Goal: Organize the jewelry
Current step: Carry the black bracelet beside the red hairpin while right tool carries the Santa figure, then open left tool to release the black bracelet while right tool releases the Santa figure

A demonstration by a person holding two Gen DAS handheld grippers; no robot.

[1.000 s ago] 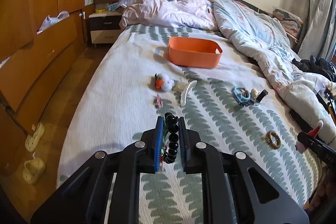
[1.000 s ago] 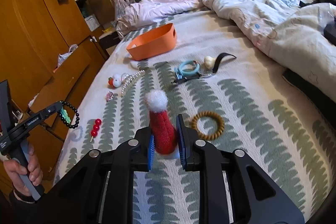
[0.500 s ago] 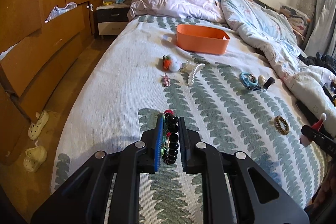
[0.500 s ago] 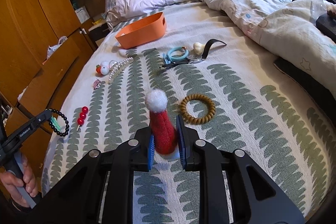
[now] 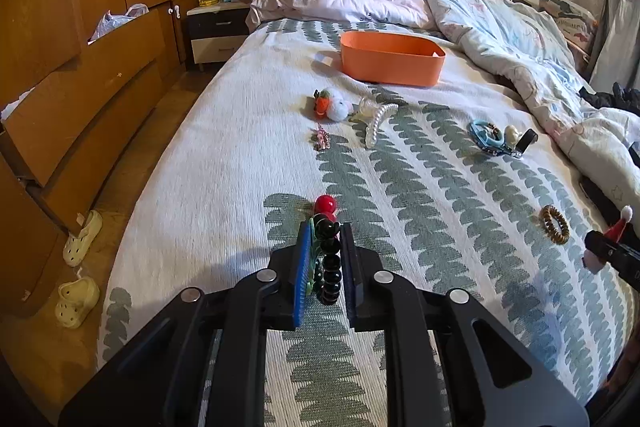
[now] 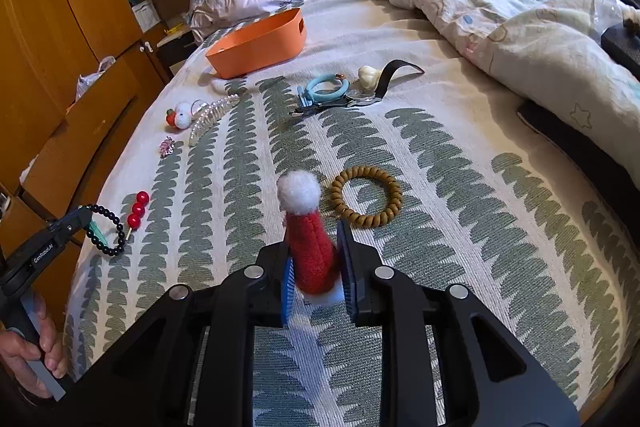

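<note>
Left wrist view shows the left gripper [image 5: 325,247] clamped on a black bead bracelet [image 5: 330,267] above the bedspread [image 5: 224,187], with a red bead clip [image 5: 325,205] lying just ahead of its tips. Right wrist view has the right gripper [image 6: 314,259] pinching a small red Santa hat [image 6: 310,247] upright, a brown coil hair tie [image 6: 366,201] just beyond it. Farther up the bed sits the orange basket [image 6: 260,45], well apart from both tools.

Bare bedspread [image 5: 400,211] leads to the orange bin [image 5: 390,57], past scattered trinkets.
</note>
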